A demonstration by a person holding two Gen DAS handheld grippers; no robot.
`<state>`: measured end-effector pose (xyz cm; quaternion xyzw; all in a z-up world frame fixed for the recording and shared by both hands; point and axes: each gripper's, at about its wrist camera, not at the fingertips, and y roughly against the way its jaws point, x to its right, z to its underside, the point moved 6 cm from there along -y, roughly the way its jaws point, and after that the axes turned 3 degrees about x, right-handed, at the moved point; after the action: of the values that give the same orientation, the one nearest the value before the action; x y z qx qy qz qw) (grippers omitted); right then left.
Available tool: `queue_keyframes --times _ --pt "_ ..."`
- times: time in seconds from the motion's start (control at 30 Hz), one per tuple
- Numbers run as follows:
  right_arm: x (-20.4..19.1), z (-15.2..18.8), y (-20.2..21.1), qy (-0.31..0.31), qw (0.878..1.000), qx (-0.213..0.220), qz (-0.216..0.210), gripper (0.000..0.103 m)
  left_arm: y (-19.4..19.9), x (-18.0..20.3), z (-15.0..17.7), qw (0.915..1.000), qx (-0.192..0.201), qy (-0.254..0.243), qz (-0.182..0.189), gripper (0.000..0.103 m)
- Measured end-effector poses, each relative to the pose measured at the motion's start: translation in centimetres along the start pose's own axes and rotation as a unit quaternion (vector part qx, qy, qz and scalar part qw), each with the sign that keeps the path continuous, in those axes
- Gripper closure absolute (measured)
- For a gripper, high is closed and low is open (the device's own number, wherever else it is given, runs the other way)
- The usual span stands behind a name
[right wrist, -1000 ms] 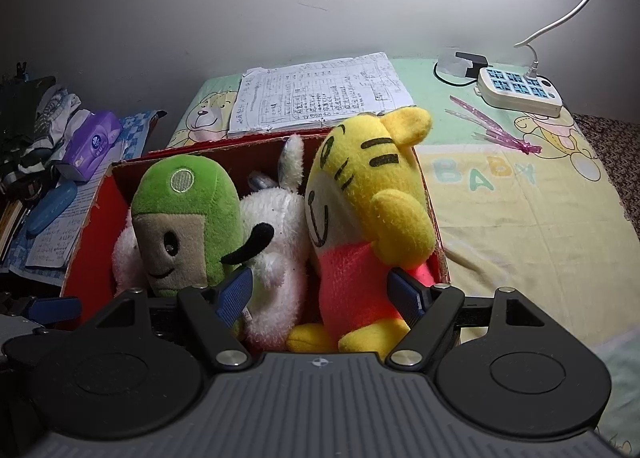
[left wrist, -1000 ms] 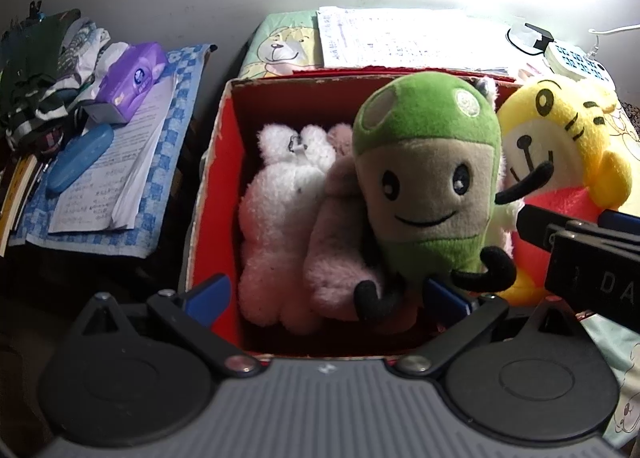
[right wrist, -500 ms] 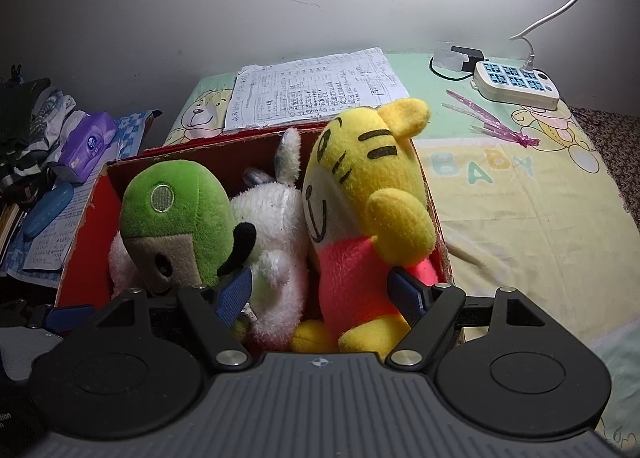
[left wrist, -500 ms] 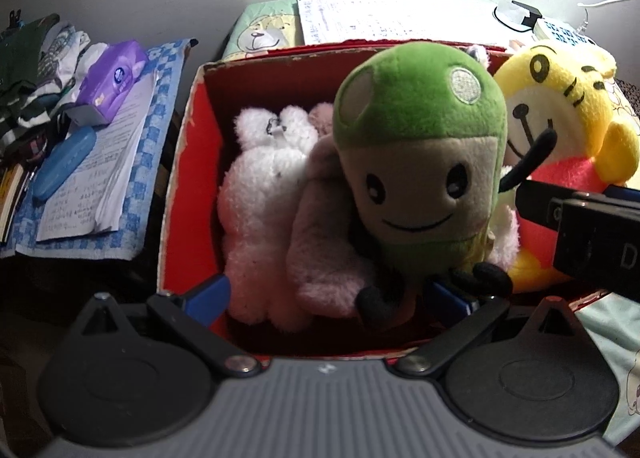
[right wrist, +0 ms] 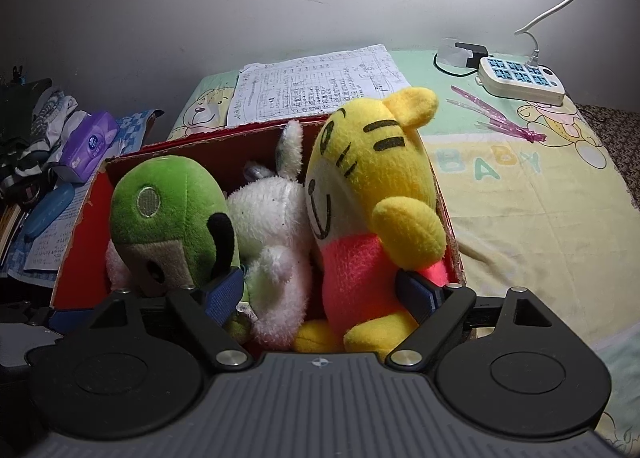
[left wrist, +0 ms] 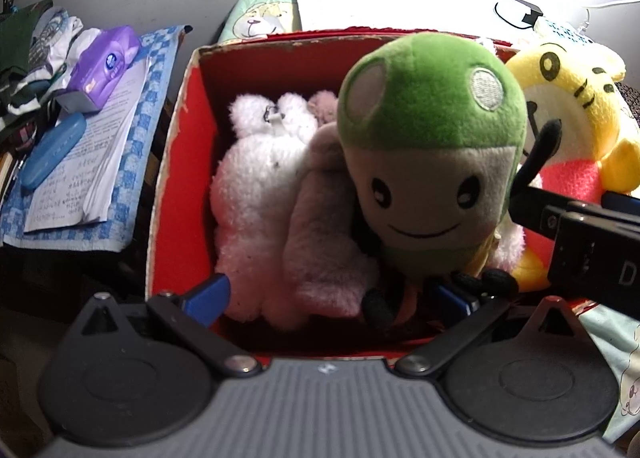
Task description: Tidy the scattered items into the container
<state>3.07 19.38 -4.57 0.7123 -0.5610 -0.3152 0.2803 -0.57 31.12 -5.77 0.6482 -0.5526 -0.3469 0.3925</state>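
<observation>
A red cardboard box (left wrist: 180,162) (right wrist: 80,242) holds several plush toys. A white plush (left wrist: 256,186) and a pink one (left wrist: 320,226) lie inside. A green-capped plush (left wrist: 432,146) (right wrist: 168,210) stands on them, leaning toward the camera. The yellow tiger plush (right wrist: 372,194) (left wrist: 576,114) sits upright at the box's right end. My left gripper (left wrist: 330,294) is open over the box's near edge, its right pad by the green plush's feet. My right gripper (right wrist: 322,292) is open, straddling the tiger's body and another white plush (right wrist: 272,226).
Left of the box, a blue checked cloth (left wrist: 132,162) carries papers, a purple tissue pack (left wrist: 100,70) and a blue case (left wrist: 52,150). Behind the box lie handwritten sheets (right wrist: 316,82). A power strip (right wrist: 520,78) and pink sticks (right wrist: 496,118) rest on the baby-print blanket (right wrist: 540,210).
The left gripper has moved closer to the box, so the green plush fills more of its view. Seen from the right wrist, the green plush has tipped lower into the box.
</observation>
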Motion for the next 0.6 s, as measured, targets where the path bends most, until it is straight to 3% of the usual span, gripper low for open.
queue_keyframes --times 0.6 --pt "-1.2 -0.6 1.7 0.028 0.999 0.031 -0.016 0.023 0.6 -0.1 -0.1 0.9999 0.008 -0.012 -0.003 0.0"
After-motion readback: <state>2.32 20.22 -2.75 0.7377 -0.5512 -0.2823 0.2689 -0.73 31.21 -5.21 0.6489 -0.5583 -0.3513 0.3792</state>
